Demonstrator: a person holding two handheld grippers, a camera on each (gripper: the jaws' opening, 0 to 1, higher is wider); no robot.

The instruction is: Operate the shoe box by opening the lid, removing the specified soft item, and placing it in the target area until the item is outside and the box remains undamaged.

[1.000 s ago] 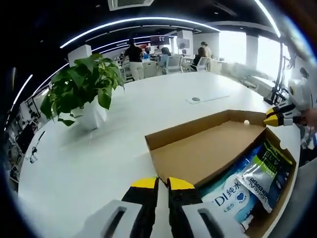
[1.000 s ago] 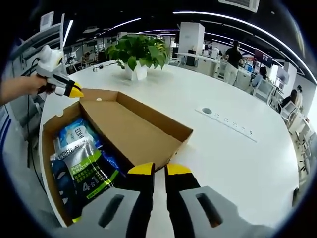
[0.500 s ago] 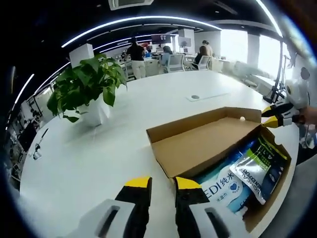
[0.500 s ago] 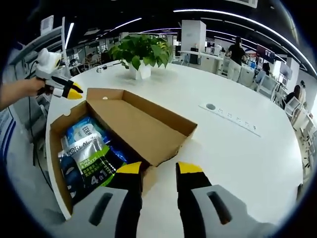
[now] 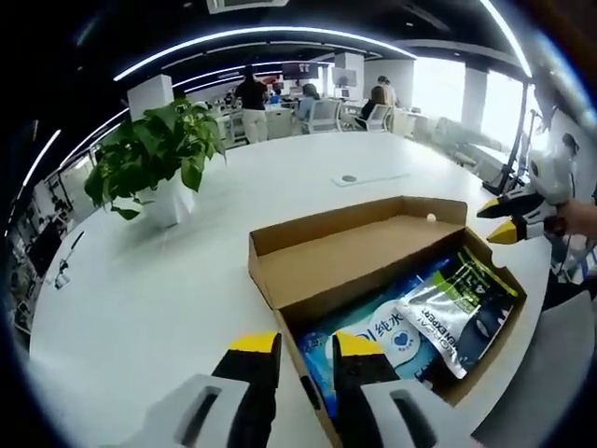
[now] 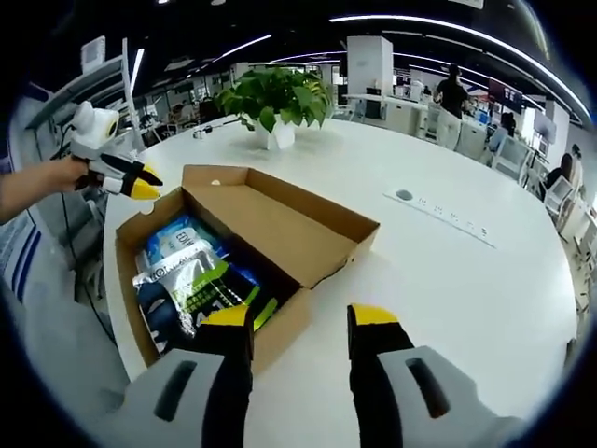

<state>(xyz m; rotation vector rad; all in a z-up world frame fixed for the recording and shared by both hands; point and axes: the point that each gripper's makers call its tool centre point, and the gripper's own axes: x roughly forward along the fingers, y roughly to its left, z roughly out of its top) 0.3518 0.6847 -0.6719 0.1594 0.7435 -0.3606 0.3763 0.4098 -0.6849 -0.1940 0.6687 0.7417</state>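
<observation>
Stretching across the office, the round white bench point(image 5: 140, 308) carries a cardboard shoe box point(image 6: 280, 322) near its edge, lid point(image 5: 359, 257) folded back and lying open. Packed inside are soft pouches: a blue-and-white pack point(image 5: 378, 336) and a silver-green pouch point(image 6: 191, 280) lying over it. A potted plant point(image 5: 154, 159) stands well apart. Both tools are off the box, each with jaws parted and holding nothing: left tool point(image 5: 306, 343), right tool point(image 6: 298, 317).
</observation>
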